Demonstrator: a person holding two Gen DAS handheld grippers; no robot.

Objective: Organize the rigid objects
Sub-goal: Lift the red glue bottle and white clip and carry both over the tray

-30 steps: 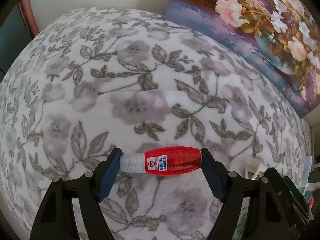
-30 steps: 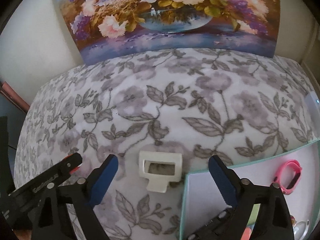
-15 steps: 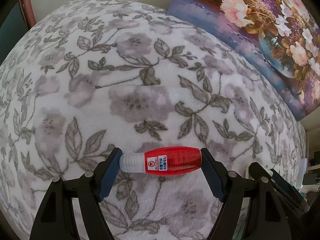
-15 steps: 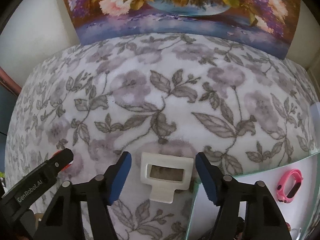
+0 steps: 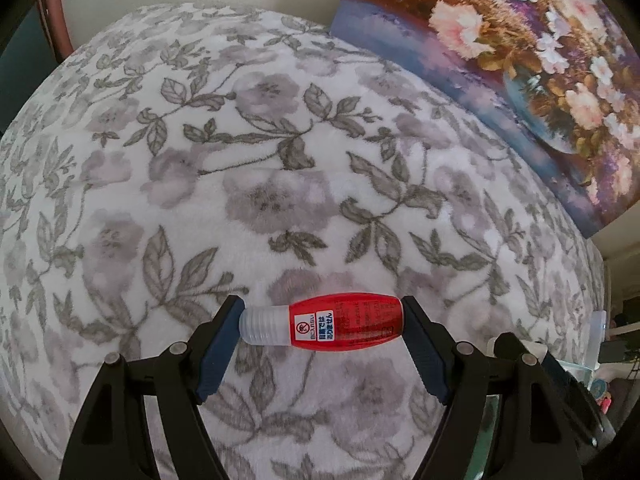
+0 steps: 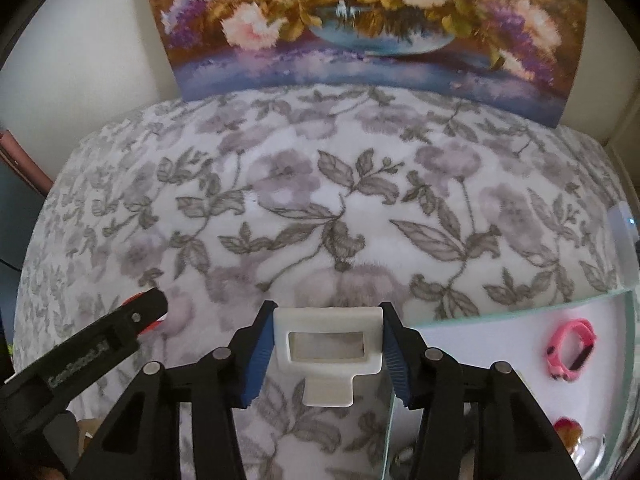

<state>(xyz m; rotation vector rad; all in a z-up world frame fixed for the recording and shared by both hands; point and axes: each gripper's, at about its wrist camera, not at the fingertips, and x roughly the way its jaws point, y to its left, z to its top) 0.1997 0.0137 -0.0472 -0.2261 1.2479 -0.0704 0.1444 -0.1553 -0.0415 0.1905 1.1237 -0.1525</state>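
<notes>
In the left wrist view my left gripper [image 5: 322,326] is shut on a small red bottle [image 5: 344,327] with a clear cap, held crosswise by its two ends above the flowered blanket [image 5: 256,168]. In the right wrist view my right gripper [image 6: 326,338] is shut on a white plastic clip [image 6: 326,346] with a rectangular window, its blue pads [image 6: 260,354] pressing both sides. The left gripper's finger [image 6: 100,346] shows at the lower left of that view.
A mint-rimmed white tray [image 6: 480,344] lies at the right and holds a pink wristband [image 6: 570,350] and other small items. A flower painting [image 6: 360,20] leans on the wall behind the blanket. A clear container [image 6: 622,240] stands at the far right.
My right gripper moved forward around the white clip and closed on it. My left gripper kept hold of the red bottle and shifted only slightly.
</notes>
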